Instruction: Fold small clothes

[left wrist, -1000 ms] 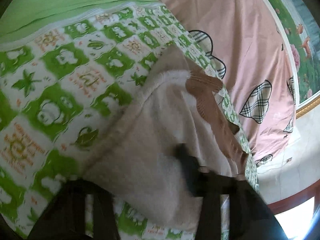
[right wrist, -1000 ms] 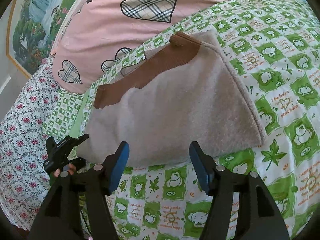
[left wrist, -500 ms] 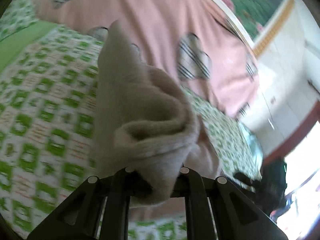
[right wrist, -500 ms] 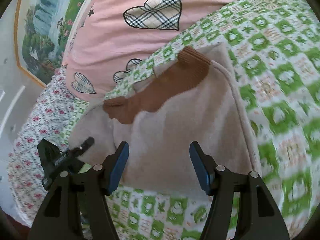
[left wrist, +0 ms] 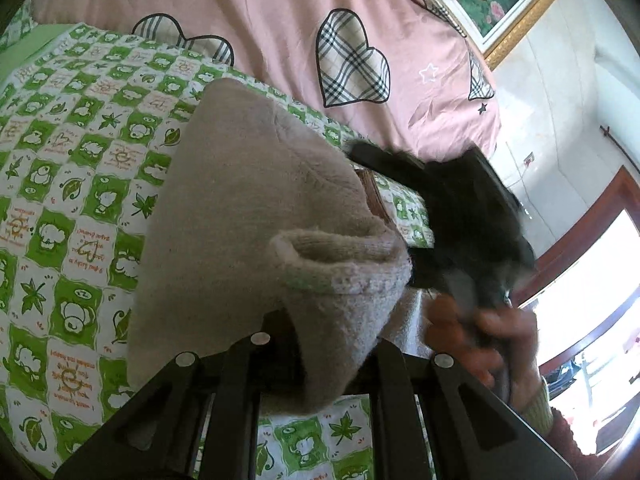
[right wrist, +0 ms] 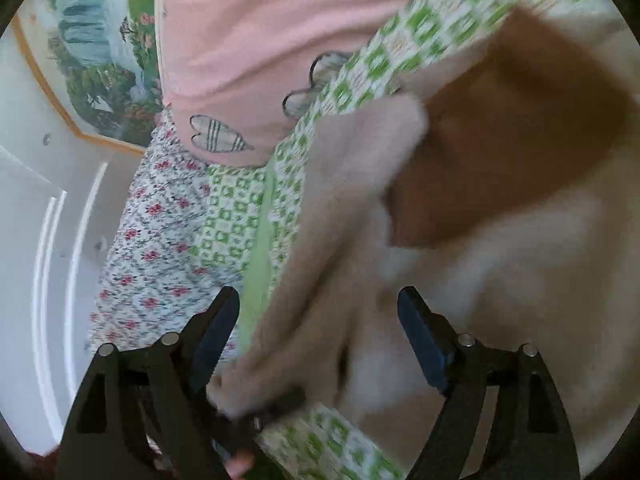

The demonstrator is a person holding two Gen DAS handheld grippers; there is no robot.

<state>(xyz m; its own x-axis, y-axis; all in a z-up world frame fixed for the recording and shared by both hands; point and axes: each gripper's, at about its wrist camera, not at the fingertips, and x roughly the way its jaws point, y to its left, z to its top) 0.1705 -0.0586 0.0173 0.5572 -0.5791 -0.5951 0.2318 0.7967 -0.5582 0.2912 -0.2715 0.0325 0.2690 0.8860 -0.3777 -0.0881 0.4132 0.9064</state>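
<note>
Sweater (left wrist: 224, 208) on green-checked bed (left wrist: 72, 184)

The garment (left wrist: 248, 216) is a fuzzy beige knit with a rust-brown band (right wrist: 516, 136) across one part. It lies on a bedspread (left wrist: 72, 184) checked in bright green and white — the squares carry small cartoon animals, leaves and orange lettering — with a plain light-green strip (right wrist: 258, 248) along its edge. Behind it a quilt (left wrist: 280, 20) is dusty pink, scattered with black-outlined hearts filled with beige, black and white plaid. A sheet (right wrist: 160, 240) below is white with small red and pink flowers. The painting (right wrist: 100, 52) shows greens and blues in a gold frame. The right gripper's fingers (right wrist: 214, 336) are black with blue pads.
</note>
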